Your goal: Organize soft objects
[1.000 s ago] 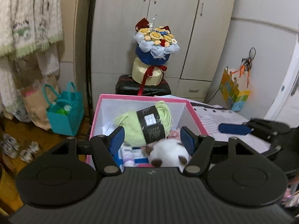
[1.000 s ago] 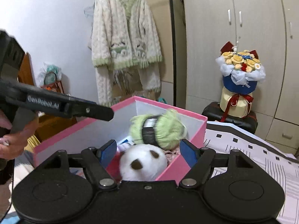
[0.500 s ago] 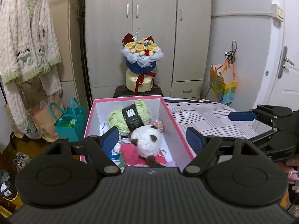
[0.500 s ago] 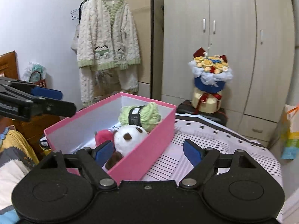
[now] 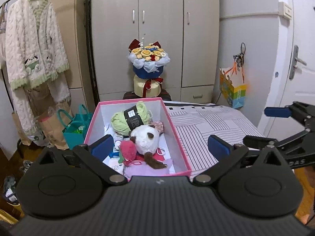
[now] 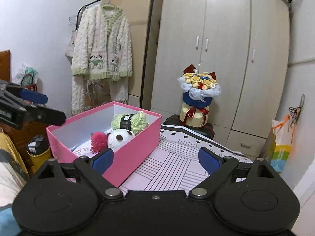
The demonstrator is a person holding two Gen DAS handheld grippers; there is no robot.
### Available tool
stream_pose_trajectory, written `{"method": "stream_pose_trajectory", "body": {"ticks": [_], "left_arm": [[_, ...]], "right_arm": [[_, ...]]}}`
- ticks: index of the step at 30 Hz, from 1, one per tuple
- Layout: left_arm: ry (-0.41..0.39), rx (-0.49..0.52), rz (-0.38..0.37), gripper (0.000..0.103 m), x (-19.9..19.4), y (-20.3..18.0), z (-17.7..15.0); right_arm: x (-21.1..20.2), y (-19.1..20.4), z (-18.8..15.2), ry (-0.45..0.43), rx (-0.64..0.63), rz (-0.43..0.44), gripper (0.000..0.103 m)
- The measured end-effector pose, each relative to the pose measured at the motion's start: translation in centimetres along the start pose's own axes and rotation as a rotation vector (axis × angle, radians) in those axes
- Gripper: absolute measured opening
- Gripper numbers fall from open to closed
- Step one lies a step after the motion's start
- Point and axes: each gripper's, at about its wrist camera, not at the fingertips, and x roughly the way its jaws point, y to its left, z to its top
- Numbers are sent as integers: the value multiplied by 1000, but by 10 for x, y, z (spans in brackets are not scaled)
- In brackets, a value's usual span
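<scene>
A pink box (image 5: 178,141) (image 6: 135,147) with white inner walls stands on the striped bed cover (image 5: 208,125). In it lie a green yarn skein (image 5: 128,121) (image 6: 135,121), a white plush head with brown ears (image 5: 146,140) (image 6: 120,138) and a red pompom (image 5: 128,149) (image 6: 98,139). My left gripper (image 5: 160,147) is open and empty, held back above the box's near end. My right gripper (image 6: 156,158) is open and empty, to the right of the box. It also shows in the left wrist view (image 5: 279,129).
A wardrobe (image 5: 157,29) stands behind, with a flower bouquet (image 5: 148,63) on a dark case before it. A knit cardigan (image 5: 33,51) hangs on a rack at left, above bags (image 5: 74,125). A colourful bag (image 5: 233,92) hangs on the right wall beside a door (image 5: 299,59).
Both grippers have pulled back and up from the box, empty and open. The plush head stays in the box, beside the red pompom.
</scene>
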Motion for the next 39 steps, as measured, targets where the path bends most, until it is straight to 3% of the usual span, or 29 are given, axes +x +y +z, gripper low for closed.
{"method": "stream_pose_trajectory", "body": {"ticks": [2,6,9,11,14,20,23,28,31,39], "left_arm": [[10,14,28,103,-2,-10,-2],[50,-18,101,103,0,-24,-8],[76,-49,98,103,1,-30,-12],[79,-49,66,103,-3,-32,-13],[45,-67,77,103,-8,-36,-16],[-17,-48,103,103,-10,-52,-27],[-17,-18,95,103,-6,-61,-34],[-15,-85,96,103,1,-57,-41],[-13,-82,148,103,5,-57,-47],[-81,-50,163,103,-7,-62,-58]], "right_arm": [[-10,-3,-5,-2,25,-13,102],[-22,-13,-14,-4,104,-79,103],[-30,-20,-16,0,178,-192,103],[-40,-17,-19,-52,225,-282,103],[-51,-14,-22,-74,250,-258,103],[-48,-18,-31,2,297,-216,103],[-43,-12,-41,33,241,-270,103],[-31,-16,-53,46,225,-335,103],[-33,-14,-55,41,212,-343,103],[-38,-13,-61,59,232,-367,103]]}}
